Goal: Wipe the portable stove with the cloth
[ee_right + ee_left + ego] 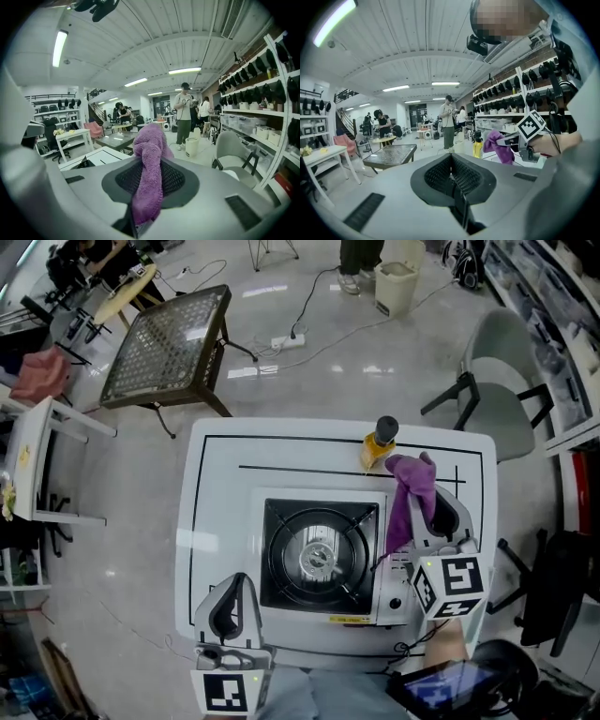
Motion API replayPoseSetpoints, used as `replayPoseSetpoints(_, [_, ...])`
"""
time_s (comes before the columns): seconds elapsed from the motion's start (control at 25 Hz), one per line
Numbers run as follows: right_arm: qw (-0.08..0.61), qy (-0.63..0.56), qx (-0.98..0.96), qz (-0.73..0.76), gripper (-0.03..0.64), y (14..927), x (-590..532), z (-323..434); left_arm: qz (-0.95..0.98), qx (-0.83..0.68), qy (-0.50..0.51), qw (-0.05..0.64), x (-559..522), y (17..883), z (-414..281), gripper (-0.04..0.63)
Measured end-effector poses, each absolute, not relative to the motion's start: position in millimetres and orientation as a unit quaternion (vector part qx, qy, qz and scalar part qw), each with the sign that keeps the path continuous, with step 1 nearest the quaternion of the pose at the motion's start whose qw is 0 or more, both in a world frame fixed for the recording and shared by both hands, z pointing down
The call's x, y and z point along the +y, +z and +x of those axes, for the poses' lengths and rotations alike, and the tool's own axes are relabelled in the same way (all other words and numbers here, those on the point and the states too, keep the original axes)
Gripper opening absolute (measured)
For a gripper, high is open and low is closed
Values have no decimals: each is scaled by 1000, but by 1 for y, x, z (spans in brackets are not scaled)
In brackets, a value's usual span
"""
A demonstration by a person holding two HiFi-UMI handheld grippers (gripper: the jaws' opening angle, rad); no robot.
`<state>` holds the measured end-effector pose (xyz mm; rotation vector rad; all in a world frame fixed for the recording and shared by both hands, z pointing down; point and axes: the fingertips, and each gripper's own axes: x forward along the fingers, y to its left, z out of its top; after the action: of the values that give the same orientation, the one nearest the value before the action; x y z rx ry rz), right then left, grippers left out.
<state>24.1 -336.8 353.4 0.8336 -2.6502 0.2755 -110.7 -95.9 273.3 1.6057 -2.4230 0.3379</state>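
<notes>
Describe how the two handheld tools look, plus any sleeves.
Both the left tool and right tool are pale grey shells with dark, mesh-textured jaw pads. Each carries a white cube with black square markers. A black cable runs by the right one. The sleeve is grey.

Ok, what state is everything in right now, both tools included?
portable stove: unlit, nothing on the burner.
cloth: bunched, hanging down.
bottle: upright, capped, behind the stove.
left tool: shut, empty.
right tool: shut on the cloth.
</notes>
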Motion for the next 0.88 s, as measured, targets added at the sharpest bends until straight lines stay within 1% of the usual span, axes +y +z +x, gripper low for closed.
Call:
replayPoseSetpoints(0.28, [152,82,-940,293,106,329,-341,37,556,-815,124,101,-104,263,-94,18])
replayPoseSetpoints(0.52, [162,70,-935,307,106,329,-340,47,586,-797,115,93,-109,266,-96,18])
replayPoseSetpoints(0.64, [195,47,-929,311,106,335,-336,49,605,-783,105,99,-108,277,-105,18])
replayPoseSetpoints(0.88, [318,-27,-899,300,106,365,-316,45,632,-762,76,120,-92,297,-132,18])
